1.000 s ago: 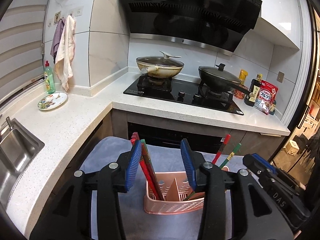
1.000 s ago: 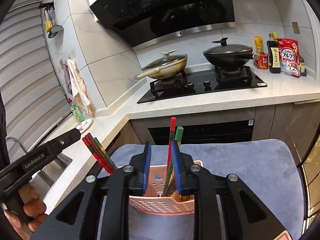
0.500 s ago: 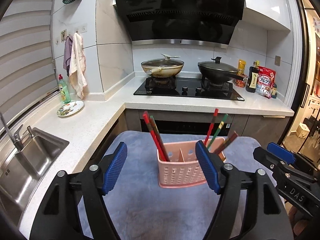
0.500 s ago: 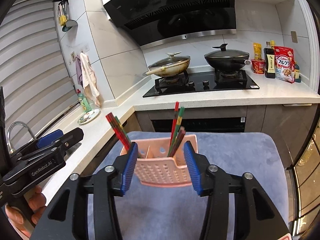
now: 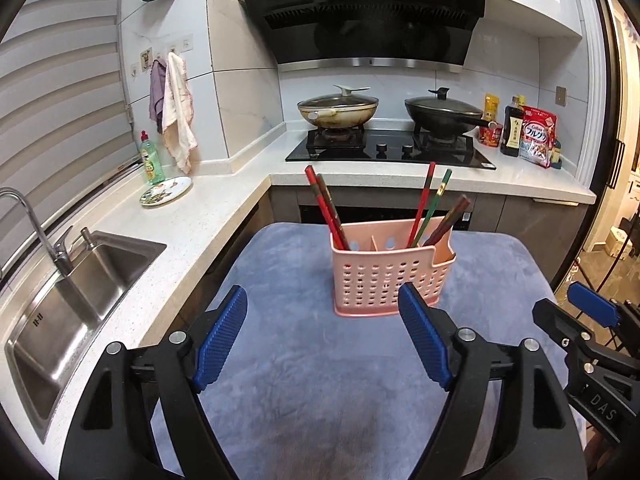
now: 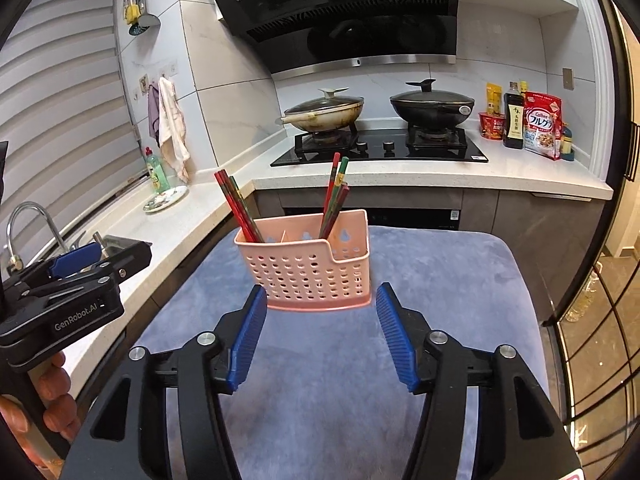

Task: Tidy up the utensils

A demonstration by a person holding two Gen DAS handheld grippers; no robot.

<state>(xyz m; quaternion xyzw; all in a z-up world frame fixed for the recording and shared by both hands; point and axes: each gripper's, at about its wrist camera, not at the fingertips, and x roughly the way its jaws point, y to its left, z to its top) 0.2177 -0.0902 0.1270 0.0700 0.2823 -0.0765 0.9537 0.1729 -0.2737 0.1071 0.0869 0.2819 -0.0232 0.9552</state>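
Blue ribbed pads frame empty air: the left gripper (image 5: 322, 336) stands wide and is opening further, nothing between its jaws. The right gripper (image 6: 320, 338) is somewhat narrower, also opening, also empty. Straight ahead of both, just beyond the fingertips, the pink basket (image 5: 384, 270) stands on the grey mat (image 5: 300, 380), its long side across their line. Chopsticks (image 5: 326, 210) lean upright in its left compartment, more chopsticks (image 6: 336, 196) in the right. Neither gripper looks clearly nearer; judging by this, sorting seems done.
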